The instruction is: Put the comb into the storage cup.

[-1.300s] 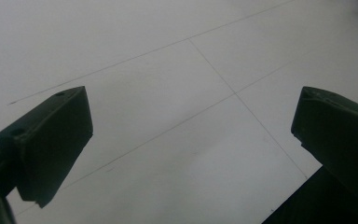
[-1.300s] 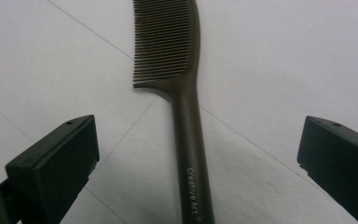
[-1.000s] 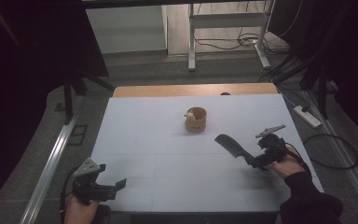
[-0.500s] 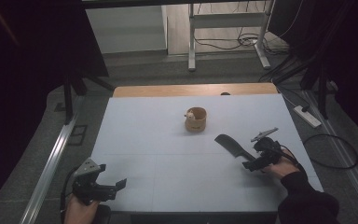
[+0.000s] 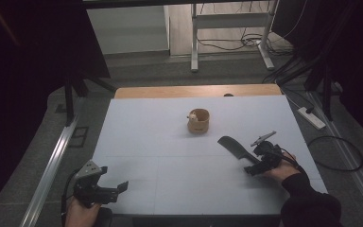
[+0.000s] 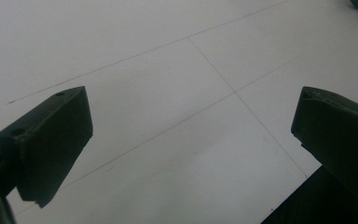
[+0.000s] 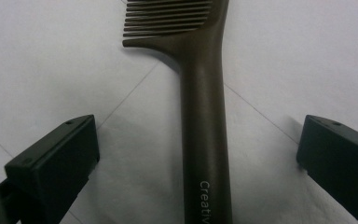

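1. The right gripper [image 5: 257, 163] is held by the right hand [image 5: 283, 169] low over the white table [image 5: 170, 142], at its right side as seen in the high view.
2. Its jaws are spread wide; in the right gripper view they are seen well out to either side of the comb [image 7: 200, 116], with bare table between each jaw and the handle.
3. The comb lies flat on the table, its handle running straight between the right gripper's jaws and its teeth pointing away from that gripper. It is touched by neither jaw.
4. Pale lettering beginning "Creativ" is printed along the handle's near end.
5. In the high view the comb [image 5: 234, 146] is seen as a dark shape reaching from the right gripper up and to the left.
6. A small wooden cup [image 5: 198, 121] stands beyond the comb's far end, well apart from both grippers; something pale sits at its rim, too small to make out.
7. The left gripper [image 5: 111, 190] is held at the table's near left corner, well apart from the comb.
8. Its jaws are also spread wide, with nothing but bare table between them in the left gripper view.
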`<state>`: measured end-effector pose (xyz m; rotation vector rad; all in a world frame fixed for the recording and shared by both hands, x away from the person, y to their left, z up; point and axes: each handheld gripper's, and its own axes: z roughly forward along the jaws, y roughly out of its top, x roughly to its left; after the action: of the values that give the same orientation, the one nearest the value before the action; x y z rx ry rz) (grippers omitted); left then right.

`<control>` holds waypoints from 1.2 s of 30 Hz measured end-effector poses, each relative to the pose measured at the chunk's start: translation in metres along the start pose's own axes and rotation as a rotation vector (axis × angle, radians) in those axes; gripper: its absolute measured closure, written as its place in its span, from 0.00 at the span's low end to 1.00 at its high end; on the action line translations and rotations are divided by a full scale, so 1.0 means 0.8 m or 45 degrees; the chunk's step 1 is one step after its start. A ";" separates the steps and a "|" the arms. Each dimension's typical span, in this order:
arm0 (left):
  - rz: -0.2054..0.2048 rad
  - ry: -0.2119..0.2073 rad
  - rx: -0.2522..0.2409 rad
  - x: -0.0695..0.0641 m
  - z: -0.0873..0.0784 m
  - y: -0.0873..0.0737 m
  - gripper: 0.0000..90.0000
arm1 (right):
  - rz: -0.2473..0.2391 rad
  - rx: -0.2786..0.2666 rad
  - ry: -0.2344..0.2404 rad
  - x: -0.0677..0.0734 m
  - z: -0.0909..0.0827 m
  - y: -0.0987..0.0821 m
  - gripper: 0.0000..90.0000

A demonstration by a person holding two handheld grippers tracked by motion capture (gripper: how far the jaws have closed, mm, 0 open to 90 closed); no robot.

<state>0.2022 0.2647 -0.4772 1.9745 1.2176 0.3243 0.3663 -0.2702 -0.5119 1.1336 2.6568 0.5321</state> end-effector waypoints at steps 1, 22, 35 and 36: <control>0.000 0.000 0.000 0.000 0.000 0.000 0.00 | 0.001 0.003 -0.001 0.000 0.000 0.000 0.00; -0.002 -0.001 0.001 0.000 0.000 0.000 0.00 | -0.015 0.009 0.024 -0.004 -0.016 0.012 0.74; -0.021 -0.016 -0.022 0.003 -0.002 -0.001 0.00 | -0.011 0.002 0.039 -0.005 -0.017 0.011 0.81; -0.020 -0.017 -0.023 0.003 -0.003 -0.001 0.00 | -0.013 -0.004 0.037 -0.005 -0.017 0.010 0.81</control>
<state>0.2018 0.2677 -0.4767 1.9479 1.2174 0.3124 0.3699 -0.2711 -0.4958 1.1190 2.6842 0.5543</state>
